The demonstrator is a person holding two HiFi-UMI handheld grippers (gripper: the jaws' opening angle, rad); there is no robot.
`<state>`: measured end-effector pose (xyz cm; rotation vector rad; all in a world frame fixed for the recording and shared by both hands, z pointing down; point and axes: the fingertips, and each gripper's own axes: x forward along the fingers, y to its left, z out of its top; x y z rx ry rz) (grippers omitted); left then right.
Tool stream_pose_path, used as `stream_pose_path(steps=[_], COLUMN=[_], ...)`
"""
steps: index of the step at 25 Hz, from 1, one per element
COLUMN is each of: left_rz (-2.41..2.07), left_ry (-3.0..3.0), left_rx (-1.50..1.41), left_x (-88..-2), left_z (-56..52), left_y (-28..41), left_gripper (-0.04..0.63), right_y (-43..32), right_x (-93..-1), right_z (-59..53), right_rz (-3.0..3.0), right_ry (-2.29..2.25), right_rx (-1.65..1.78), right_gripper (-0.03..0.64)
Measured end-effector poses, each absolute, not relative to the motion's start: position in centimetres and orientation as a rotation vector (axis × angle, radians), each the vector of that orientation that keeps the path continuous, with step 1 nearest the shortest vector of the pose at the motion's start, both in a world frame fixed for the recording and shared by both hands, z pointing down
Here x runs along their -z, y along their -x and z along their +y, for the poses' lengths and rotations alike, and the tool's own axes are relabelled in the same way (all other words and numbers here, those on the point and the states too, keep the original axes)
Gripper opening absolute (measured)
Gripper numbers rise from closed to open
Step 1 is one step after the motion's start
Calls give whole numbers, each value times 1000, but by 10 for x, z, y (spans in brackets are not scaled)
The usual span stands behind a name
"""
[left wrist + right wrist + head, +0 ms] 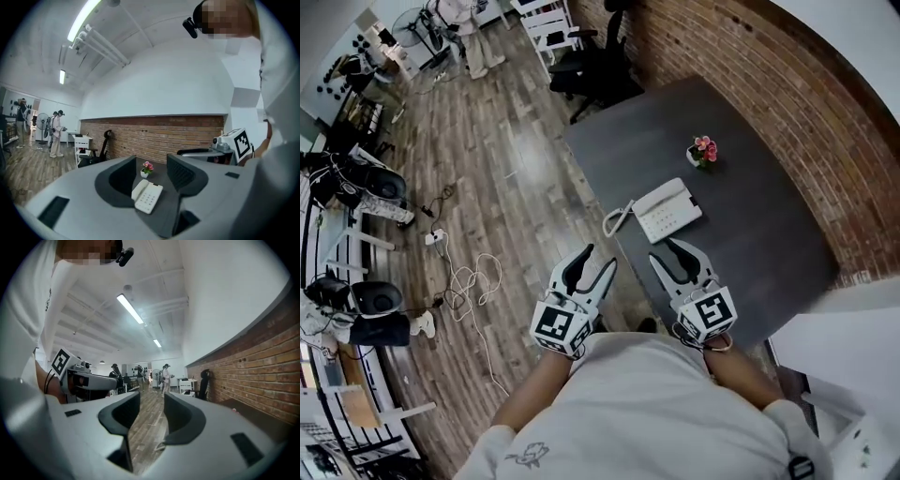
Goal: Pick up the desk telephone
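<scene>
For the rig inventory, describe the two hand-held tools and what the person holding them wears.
The left tool and the right tool match. Each has a white body, two curved jaws lined in black, and a white cube with black square markers at the rear. The person wears a light grey top with a small dark emblem.

White plastic desk telephone [667, 210], lying flat on the dark grey table [750, 169] ahead of me.

It rests close to the table's left edge, roughly midway along it and well away from every corner, with nothing touching it. Its handset [659, 193] is seated in the cradle along one long side, and the pale keypad [677, 217] beside it faces up. The coiled white cord [616, 220] loops out from the end nearest that left edge and reaches the edge.
</scene>
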<state>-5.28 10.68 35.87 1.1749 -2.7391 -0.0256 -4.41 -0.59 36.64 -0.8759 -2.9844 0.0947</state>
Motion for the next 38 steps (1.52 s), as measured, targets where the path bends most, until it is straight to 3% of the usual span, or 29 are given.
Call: stream_pose_path(steps=[16, 29, 38], left_rz=[-2349, -2123, -1940], left_ry=[-1762, -2022, -2134], left_rx=[65, 52, 47], left_x=[-380, -388, -407], left_z=[-10, -1, -9], left_y=[147, 262, 297], left_gripper=[218, 218, 219], right_y=[85, 169, 185], right_x=[-399, -420, -433], right_z=[-83, -78, -74], right_rz=[-3003, -2967, -2916], right_ry=[284, -107, -336], right_rx=[-137, -190, -240], right_gripper=[166, 166, 166])
